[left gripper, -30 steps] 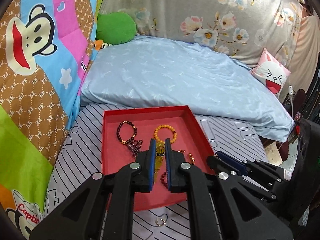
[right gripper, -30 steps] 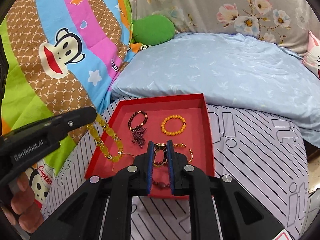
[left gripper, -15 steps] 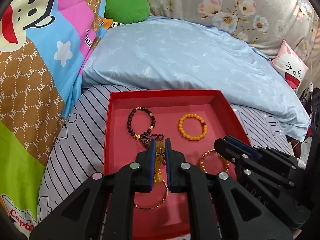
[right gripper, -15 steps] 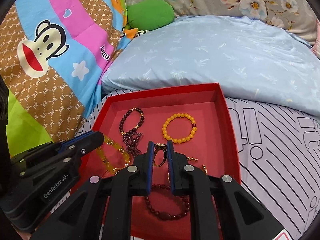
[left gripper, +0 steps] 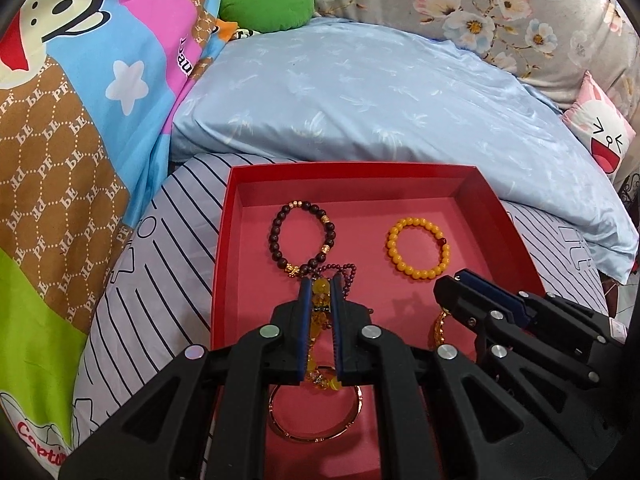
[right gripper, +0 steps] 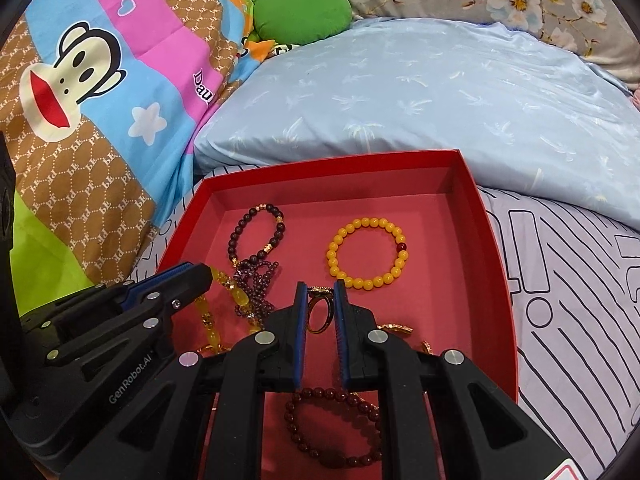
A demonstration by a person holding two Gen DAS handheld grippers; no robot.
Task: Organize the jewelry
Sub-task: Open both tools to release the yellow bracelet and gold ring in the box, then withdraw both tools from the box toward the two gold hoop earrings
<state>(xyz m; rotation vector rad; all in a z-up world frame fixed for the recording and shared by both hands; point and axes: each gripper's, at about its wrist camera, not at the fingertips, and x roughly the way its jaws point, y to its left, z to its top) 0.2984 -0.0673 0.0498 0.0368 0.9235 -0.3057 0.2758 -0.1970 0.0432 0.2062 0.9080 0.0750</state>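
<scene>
Red tray (left gripper: 224, 240) on a striped bed sheet (left gripper: 132, 300), just in front of a pale blue pillow (left gripper: 360, 100); all places below given relative to the tray.

Left tool (left gripper: 320, 292): over the tray's near-left part, blue pads nearly together, pinching a yellow strand (left gripper: 320, 300) of translucent beads (the strand hangs below the pads and trails to the tray floor). In the right-wrist view, the same tool (right gripper: 200, 276) at the tray's left edge, the strand (right gripper: 240, 296) dangling from its tip.

Right tool (right gripper: 320, 304): over the tray's near-middle, pads nearly together, pinching a gold ring (right gripper: 318, 312) held upright (ornamented top toward the far wall). In the left-wrist view, the same tool (left gripper: 448, 284) at the tray's right side.

Inside the tray, far left: dark bracelet (left gripper: 304, 236) with gold spacers, lying flat. Touching its near end: a heap of small purple beads (right gripper: 256, 280). Far right: orange bracelet (right gripper: 368, 254) with one red bead, flat, apart from the dark bracelet. Near edge, under the left tool: thin gold bangle (left gripper: 316, 416). Near edge, under the right tool: maroon bracelet (right gripper: 332, 428). Near right: gold chain (right gripper: 400, 328), partly hidden by the right tool.

Left of the tray: cartoon-monkey quilt (right gripper: 80, 80).
</scene>
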